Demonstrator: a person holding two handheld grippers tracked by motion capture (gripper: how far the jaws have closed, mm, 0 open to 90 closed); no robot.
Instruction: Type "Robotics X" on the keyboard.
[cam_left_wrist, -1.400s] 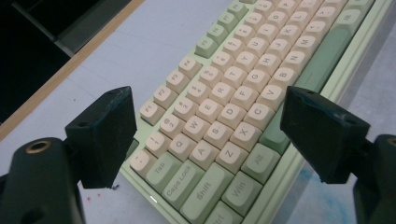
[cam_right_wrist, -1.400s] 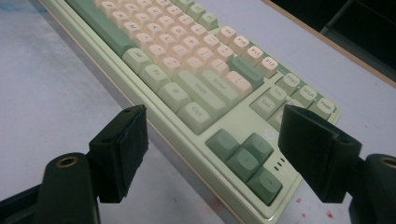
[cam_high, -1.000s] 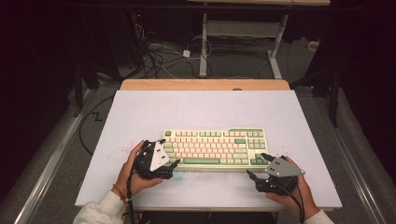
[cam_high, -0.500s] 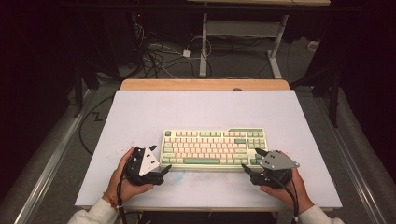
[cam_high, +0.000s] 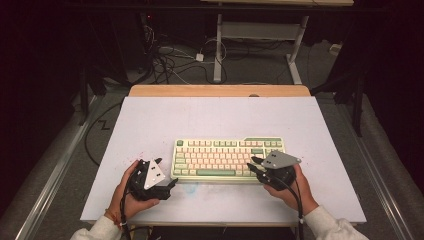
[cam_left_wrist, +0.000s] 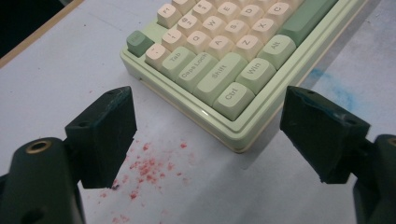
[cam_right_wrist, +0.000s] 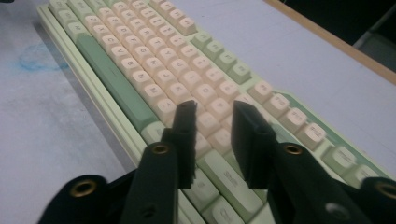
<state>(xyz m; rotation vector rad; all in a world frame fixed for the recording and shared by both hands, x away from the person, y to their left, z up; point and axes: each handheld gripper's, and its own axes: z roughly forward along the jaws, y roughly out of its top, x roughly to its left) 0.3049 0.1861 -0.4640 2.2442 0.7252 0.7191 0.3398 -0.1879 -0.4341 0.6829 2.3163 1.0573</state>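
A pale green keyboard (cam_high: 227, 157) with cream keys lies on the white table (cam_high: 200, 120). My left gripper (cam_high: 168, 172) rests just off the keyboard's near left corner. In the left gripper view the left gripper (cam_left_wrist: 208, 102) is open wide, and that corner of the keyboard (cam_left_wrist: 224, 60) lies ahead of its jaws. My right gripper (cam_high: 251, 163) hovers over the keyboard's near right end. Its jaws have just been closing. In the right gripper view the right gripper (cam_right_wrist: 214, 107) shows a narrow gap with nothing held, and the keys (cam_right_wrist: 154, 70) lie beneath.
Red specks (cam_left_wrist: 144, 168) dot the table by the left gripper. A blue smudge (cam_right_wrist: 35, 60) marks the table in front of the keyboard. The table's wooden far edge (cam_high: 220, 91) gives way to a floor with cables (cam_high: 170, 60) and desk legs.
The right gripper moved left and away from the person, onto the keyboard's right end, and its jaws narrowed. The left gripper slid slightly left and nearer the person.
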